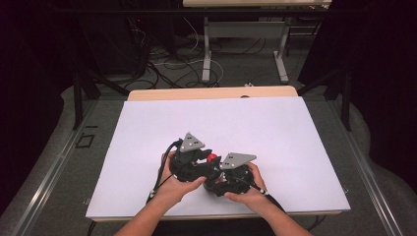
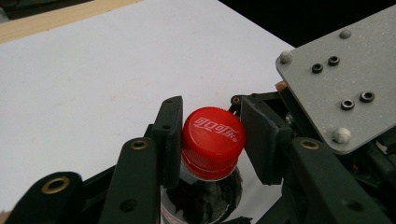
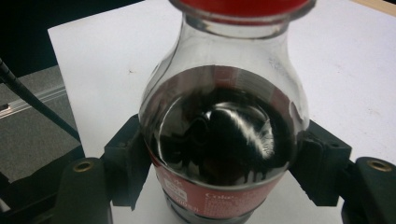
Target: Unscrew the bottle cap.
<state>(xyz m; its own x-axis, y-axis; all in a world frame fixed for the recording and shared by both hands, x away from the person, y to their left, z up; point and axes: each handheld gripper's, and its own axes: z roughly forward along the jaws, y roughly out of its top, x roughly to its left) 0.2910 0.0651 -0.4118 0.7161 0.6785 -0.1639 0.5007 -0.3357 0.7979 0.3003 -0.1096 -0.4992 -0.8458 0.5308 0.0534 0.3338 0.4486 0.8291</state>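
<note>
In the lower middle of the high view, both hands close together over the white table sheet (image 1: 275,128): left gripper (image 1: 210,161) and right gripper (image 1: 220,183) almost touching, a speck of red cap (image 1: 212,158) between their grey plates. Bottle mostly hidden beneath the tools here. Nothing else on the sheet near them; wooden table edge along the top, cables on the floor beyond.

At the centre of the left gripper view, the red cap (image 2: 213,140) straight ahead between the two black pads (image 2: 169,140), clamped from left and right, left pad flat against its ribbed side, right pad touching at the upper right. Bottle neck and dark cola dropping toward the bottom of the frame, so long axis roughly upright. Right gripper's grey plate (image 2: 341,79) at the right edge, just beside the jaw: likely the one thing to crowd a twist of the cap.

Across the middle of the right gripper view, the cola bottle (image 3: 224,135) upright, squeezed at its belly above the red label by both pads (image 3: 128,161), cap rim cut off at the top edge. Gripped firm, body steadied for unscrewing, judging by the pairing.
</note>
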